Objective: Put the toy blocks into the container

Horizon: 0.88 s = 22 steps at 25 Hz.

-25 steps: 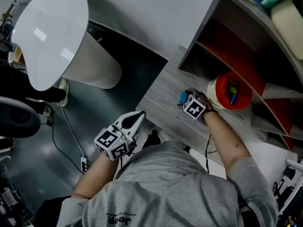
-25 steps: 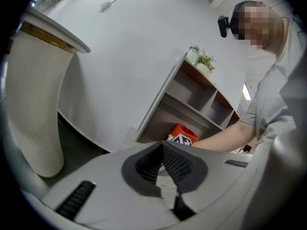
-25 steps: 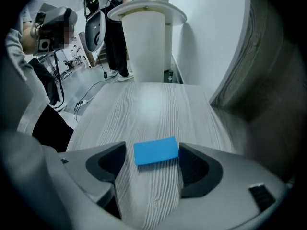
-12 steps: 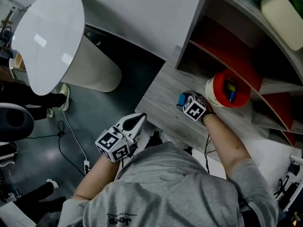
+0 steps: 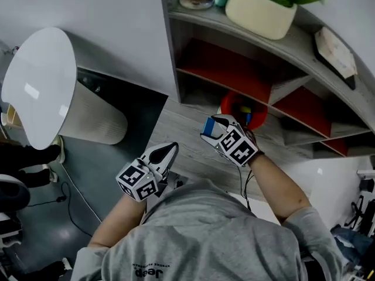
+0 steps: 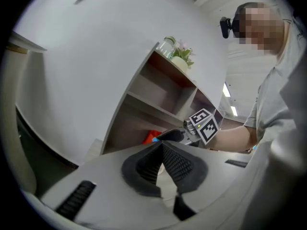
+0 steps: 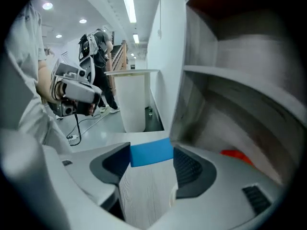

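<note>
- Right tool (image 5: 212,131), centre of the head view: jaws fairly wide and clamped on a blue block (image 5: 208,124). They have just been closing onto it.
- Right gripper view: the block spans the gap at the jaw tips, with one pad against each end. Desk wood grain shows below it between the jaws.
- The blue block sits just left of and slightly below the red container (image 5: 229,105) in the head view. It is close to the mouth but not inside.
- The red container is in the bottom opening of the grey shelf (image 5: 170,51), at the back of the desk (image 5: 181,136). Small yellow and blue pieces show inside it; their shapes are too small to tell.
- Only a sliver of the container's red shows in the right gripper view, at lower right.
- Left tool (image 5: 169,151), lower left of centre: jaws narrow, tips meeting, nothing between them. The left gripper view shows the pads touching at the tips with a small gap behind.
- The left tool hangs at the near edge of the desk, well apart from the block and the container. It points roughly towards the shelf.
- The shelf has red back panels. A cream pot (image 5: 261,13) with a green plant stands on its top board, at the upper centre of the frame.
- A white round-topped stand (image 5: 35,86) with a ribbed base stands on the dark floor at the left edge of the frame.
- The person's grey shirt (image 5: 199,233) fills the bottom centre of the frame.
</note>
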Available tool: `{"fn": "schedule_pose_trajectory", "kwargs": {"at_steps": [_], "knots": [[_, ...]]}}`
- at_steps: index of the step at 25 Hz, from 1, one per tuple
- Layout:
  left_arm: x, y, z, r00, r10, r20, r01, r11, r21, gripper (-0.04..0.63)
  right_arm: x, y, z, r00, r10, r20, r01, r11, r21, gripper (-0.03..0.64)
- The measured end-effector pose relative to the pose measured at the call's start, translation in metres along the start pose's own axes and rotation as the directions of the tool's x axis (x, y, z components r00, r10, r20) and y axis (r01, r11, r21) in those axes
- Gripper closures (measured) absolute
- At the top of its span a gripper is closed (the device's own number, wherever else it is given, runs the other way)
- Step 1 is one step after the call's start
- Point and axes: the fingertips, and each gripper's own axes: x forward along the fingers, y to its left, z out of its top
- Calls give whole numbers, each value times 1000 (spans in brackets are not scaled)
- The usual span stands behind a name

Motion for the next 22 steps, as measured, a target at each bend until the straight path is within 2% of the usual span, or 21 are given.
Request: {"fn": "schedule_pose_trajectory", "kwargs": {"at_steps": [5, 9, 13, 19, 22], "knots": [[47, -40, 24, 996, -94, 3, 94, 993, 65, 566, -62, -55, -20, 989, -145, 5, 145, 986, 81, 310], [67, -60, 34, 992, -125, -3, 125, 988, 91, 565, -86, -88, -54, 975, -220, -32, 222, 957, 185, 310], [75, -70, 38, 992, -128, -11, 129, 986, 104, 565, -92, -104, -74, 968, -244, -55, 250, 936, 249, 310], [76, -72, 37, 993, -115, -21, 117, 987, 109, 565, -90, -118, -78, 955, -294, -40, 293, 916, 274, 307], [73, -69, 39, 994, -106, -15, 107, 988, 109, 566, -87, -119, -77, 957, -289, -19, 280, 906, 319, 238]]}}
